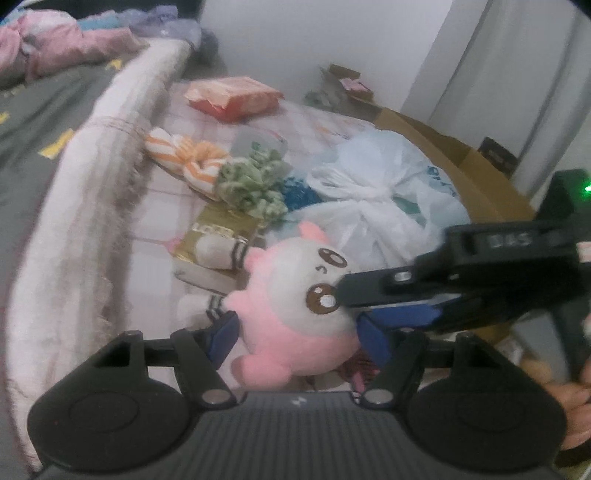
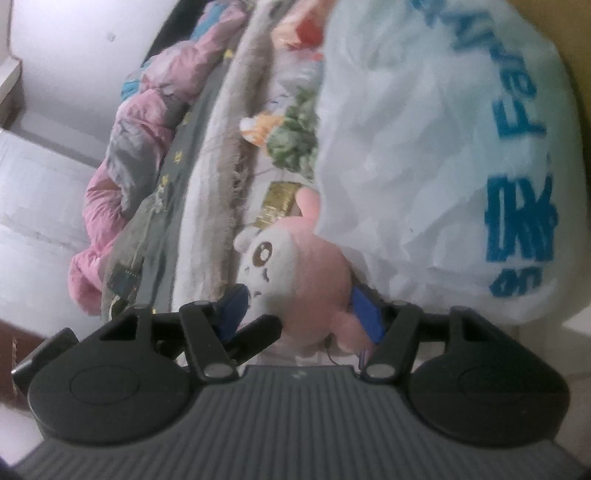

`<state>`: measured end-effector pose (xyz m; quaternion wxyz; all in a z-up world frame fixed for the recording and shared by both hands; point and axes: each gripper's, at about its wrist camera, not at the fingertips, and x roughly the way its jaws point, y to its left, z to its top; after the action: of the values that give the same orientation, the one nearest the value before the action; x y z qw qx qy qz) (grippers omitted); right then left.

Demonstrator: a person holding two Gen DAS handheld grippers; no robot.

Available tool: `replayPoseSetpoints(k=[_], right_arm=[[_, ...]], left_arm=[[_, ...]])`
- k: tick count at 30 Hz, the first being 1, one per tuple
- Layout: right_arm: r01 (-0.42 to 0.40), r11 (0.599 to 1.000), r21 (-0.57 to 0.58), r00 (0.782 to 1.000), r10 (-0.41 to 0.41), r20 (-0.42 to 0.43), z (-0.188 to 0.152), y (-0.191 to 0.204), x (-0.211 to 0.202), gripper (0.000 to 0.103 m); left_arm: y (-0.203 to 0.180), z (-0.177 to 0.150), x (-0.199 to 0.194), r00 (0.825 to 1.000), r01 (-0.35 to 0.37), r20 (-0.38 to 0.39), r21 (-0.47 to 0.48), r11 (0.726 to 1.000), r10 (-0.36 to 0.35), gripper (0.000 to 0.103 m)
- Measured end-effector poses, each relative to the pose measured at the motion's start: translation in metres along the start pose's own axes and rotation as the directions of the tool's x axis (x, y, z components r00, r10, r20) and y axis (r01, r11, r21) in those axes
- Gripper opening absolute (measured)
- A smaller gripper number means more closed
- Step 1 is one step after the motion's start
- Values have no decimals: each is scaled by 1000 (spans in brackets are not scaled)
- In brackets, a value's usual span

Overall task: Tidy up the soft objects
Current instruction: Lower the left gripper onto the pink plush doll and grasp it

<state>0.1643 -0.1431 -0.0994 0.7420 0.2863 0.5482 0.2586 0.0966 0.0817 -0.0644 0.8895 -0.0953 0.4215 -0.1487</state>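
Pink checked sheet (image 1: 192,122) covers the bed, with a fringed pale blanket (image 1: 92,177) along one side and a grey quilt (image 1: 33,122) beyond it. White wall (image 1: 295,33) behind, cardboard box (image 1: 476,166) at the bed edge. On the sheet I see a tied white plastic bag (image 1: 388,184), green scrunchy fabric (image 1: 251,184) and an orange-striped cloth (image 1: 184,158). Pink-and-white plush toy (image 1: 295,306), brown eyes, sits just in front of the bag. My left gripper (image 1: 295,336) has both blue pads pressed on its body. Right gripper (image 2: 299,314) grips the same plush from the side, one finger (image 1: 391,288) across its face.
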Motion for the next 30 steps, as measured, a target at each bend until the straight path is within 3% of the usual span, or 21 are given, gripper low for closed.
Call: replayPoseSetpoints(k=[4, 11, 16, 24, 30], right_arm=[[-15, 1000, 11, 1000, 15, -6, -1, 0, 10, 67], [16, 1000, -20, 999, -15, 31, 0, 3, 2, 70], [-4, 1000, -29, 998, 6, 56, -2, 1, -11, 71], [54, 990, -127, 991, -38, 125, -20, 12, -43, 76], [42, 994, -99, 995, -32, 99, -33, 7, -48, 77]], left_arm=[[-4, -4, -3, 1000, 11, -16, -2, 1000, -11, 72], [-12, -22, -22, 987, 150, -52, -30, 988, -152, 73], [-16, -32, -34, 995, 95, -39, 22, 995, -94, 72], [-8, -26, -57, 999, 30, 37, 111, 993, -34, 74], [0, -22, -44, 999, 47, 14, 129, 990, -49, 76]])
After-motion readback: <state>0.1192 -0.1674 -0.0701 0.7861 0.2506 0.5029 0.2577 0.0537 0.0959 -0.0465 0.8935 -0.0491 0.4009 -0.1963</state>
